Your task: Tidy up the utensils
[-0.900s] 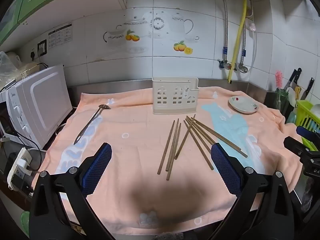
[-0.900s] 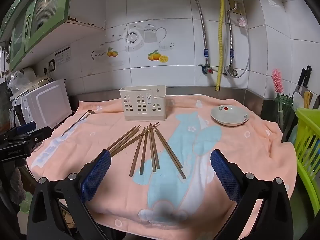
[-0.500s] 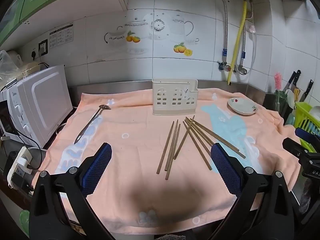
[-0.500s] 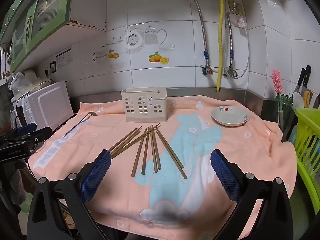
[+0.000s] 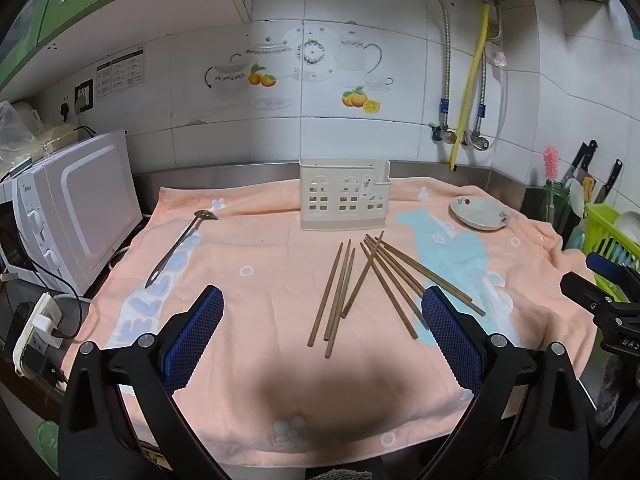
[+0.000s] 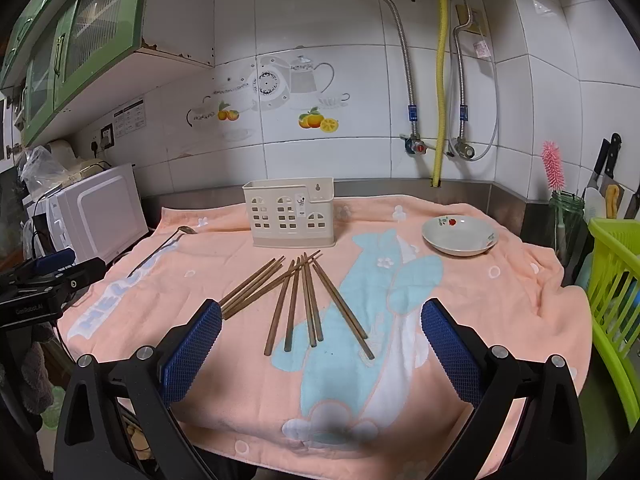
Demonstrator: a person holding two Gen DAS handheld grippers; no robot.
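Several brown chopsticks (image 5: 372,280) lie fanned out on the peach towel (image 5: 256,264), in front of a cream utensil holder (image 5: 343,194) standing upright at the back. A metal spoon (image 5: 180,246) lies at the left. My left gripper (image 5: 320,332) is open and empty, above the towel's near edge, short of the chopsticks. My right gripper (image 6: 320,340) is open and empty, with the chopsticks (image 6: 296,300) just ahead between its fingers. The holder (image 6: 291,213) and the spoon (image 6: 168,242) also show in the right wrist view.
A small white dish (image 5: 480,213) sits at the back right of the towel, also in the right wrist view (image 6: 459,236). A white microwave (image 5: 76,208) stands at the left. A green basket (image 6: 616,300) and a jar with a pink brush (image 6: 560,208) stand at the right.
Both grippers have drawn back and risen slightly; the chopsticks and holder look a little farther away. Nothing on the towel has moved.
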